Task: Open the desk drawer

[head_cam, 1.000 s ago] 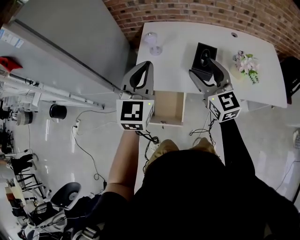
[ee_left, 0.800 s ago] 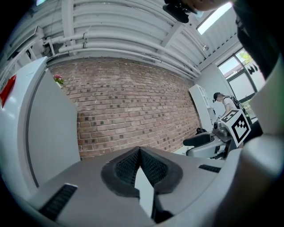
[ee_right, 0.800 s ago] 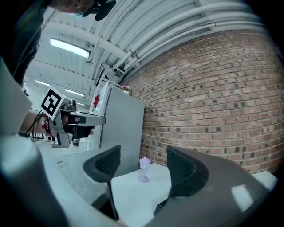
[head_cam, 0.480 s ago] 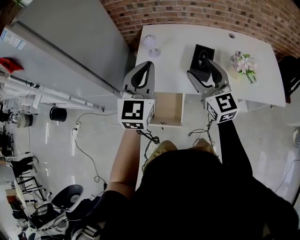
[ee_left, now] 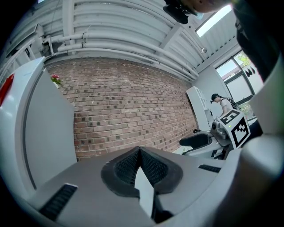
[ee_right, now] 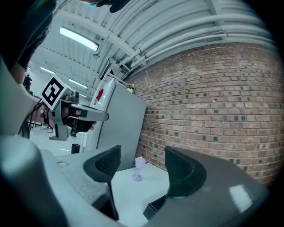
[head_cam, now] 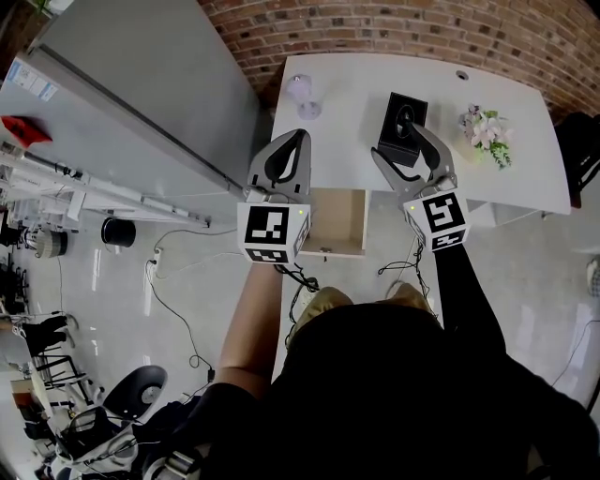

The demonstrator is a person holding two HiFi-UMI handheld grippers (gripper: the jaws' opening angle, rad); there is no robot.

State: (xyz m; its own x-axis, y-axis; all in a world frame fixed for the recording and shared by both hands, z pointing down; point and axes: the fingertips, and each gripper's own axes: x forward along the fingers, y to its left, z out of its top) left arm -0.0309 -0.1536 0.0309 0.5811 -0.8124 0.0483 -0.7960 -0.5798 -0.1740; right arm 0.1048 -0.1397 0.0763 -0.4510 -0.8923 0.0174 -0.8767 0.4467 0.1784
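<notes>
From the head view I see the desk drawer (head_cam: 336,217) pulled out from under the front edge of the white surface (head_cam: 525,159). Its light wooden inside is open to the camera and a small knob sits on its front panel. It lies between my two claws, and neither of them touches it. The left claw (head_cam: 298,141) reaches over the front left part of the surface. In the left gripper view its fingertips (ee_left: 129,167) meet at the point, so it is fully closed and there is nothing inside. The right claw (head_cam: 396,141) is on the other side of the drawer, over the surface near a black box-like object (head_cam: 405,117). In the right gripper view its pads (ee_right: 106,162) stand clearly apart, about half way, and they grip nothing. Through the gap I see only the surface and, further back, a small pale purple goblet (ee_right: 138,168) standing upright. On the right part of the surface there is a little bunch of flowers (head_cam: 487,128). A brick wall (head_cam: 394,23) runs behind the surface, and a grey cabinet (head_cam: 141,84) stands at its left side.
</notes>
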